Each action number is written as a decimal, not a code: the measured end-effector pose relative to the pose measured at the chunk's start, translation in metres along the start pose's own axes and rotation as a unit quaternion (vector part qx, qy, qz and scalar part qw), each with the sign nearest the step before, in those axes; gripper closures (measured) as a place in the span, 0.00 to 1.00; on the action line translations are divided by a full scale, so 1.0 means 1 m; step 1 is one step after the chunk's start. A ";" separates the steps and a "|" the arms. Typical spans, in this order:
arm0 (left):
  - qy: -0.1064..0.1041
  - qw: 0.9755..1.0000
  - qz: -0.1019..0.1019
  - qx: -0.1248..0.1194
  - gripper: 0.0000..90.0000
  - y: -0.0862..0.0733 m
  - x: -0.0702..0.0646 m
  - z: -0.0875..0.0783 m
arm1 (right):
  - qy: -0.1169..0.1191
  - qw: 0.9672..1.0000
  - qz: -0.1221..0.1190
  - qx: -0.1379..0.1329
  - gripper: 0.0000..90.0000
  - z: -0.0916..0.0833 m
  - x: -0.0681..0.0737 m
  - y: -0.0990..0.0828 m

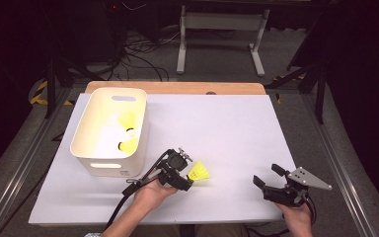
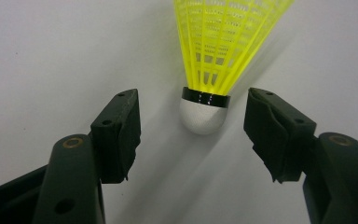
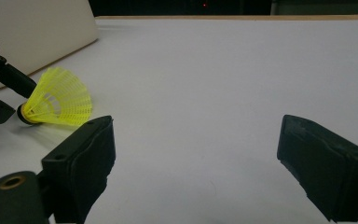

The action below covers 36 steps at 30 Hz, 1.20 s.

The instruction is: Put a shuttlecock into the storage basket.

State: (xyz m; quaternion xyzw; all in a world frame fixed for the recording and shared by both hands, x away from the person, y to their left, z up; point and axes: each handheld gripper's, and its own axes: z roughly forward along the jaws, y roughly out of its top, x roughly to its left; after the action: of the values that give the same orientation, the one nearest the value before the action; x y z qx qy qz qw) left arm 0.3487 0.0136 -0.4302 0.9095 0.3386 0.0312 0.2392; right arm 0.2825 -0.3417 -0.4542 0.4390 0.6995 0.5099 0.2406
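A yellow shuttlecock (image 1: 199, 172) lies on its side on the white table (image 1: 227, 128), skirt pointing right. My left gripper (image 1: 187, 174) is open at its cork end. In the left gripper view the white cork (image 2: 203, 115) sits between the two black jaws of the left gripper (image 2: 192, 99), with a gap on each side. My right gripper (image 1: 266, 174) rests open near the front right of the table. In the right gripper view its jaws (image 3: 196, 123) stand wide with bare table between them, and the shuttlecock (image 3: 58, 100) lies at the left.
A white bin (image 1: 108, 165) stands at the left of the table with two yellow shuttlecocks (image 1: 128, 132) inside; its wall (image 3: 37, 32) fills the upper left of the right gripper view. A wooden strip (image 1: 177, 87) runs along the table's far edge. Cables and stands lie on the floor beyond.
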 end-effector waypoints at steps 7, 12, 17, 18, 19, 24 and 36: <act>-0.002 1.000 0.004 0.010 0.47 0.001 -0.002 0.006 | 0.000 1.000 0.001 0.001 0.14 0.000 0.000 0.000; 0.000 1.000 0.012 0.016 0.51 0.001 -0.002 0.009 | 0.000 1.000 0.000 0.001 0.14 0.000 0.000 0.000; 0.000 1.000 0.014 0.021 0.55 0.001 -0.003 0.011 | 0.000 1.000 0.000 0.001 0.14 0.000 0.000 0.000; 0.000 1.000 0.016 0.023 0.56 0.001 -0.003 0.012 | 0.000 1.000 0.000 0.001 0.14 0.000 0.000 0.000; 0.000 1.000 0.017 0.025 0.57 0.001 -0.003 0.012 | 0.000 1.000 0.000 0.001 0.14 0.000 0.000 0.000; 0.003 0.999 0.022 0.025 0.61 0.001 -0.003 0.013 | 0.000 1.000 -0.001 0.000 0.14 0.000 0.000 0.000; 0.007 0.999 0.036 0.028 0.71 0.001 -0.004 0.013 | 0.000 1.000 0.000 0.001 0.14 0.000 0.000 0.000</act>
State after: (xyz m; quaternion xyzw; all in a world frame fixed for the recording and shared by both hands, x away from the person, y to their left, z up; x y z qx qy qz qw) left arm 0.3491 0.0047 -0.4404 0.9272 0.3081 0.0362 0.2098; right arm 0.2823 -0.3417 -0.4543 0.4393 0.7003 0.5092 0.2396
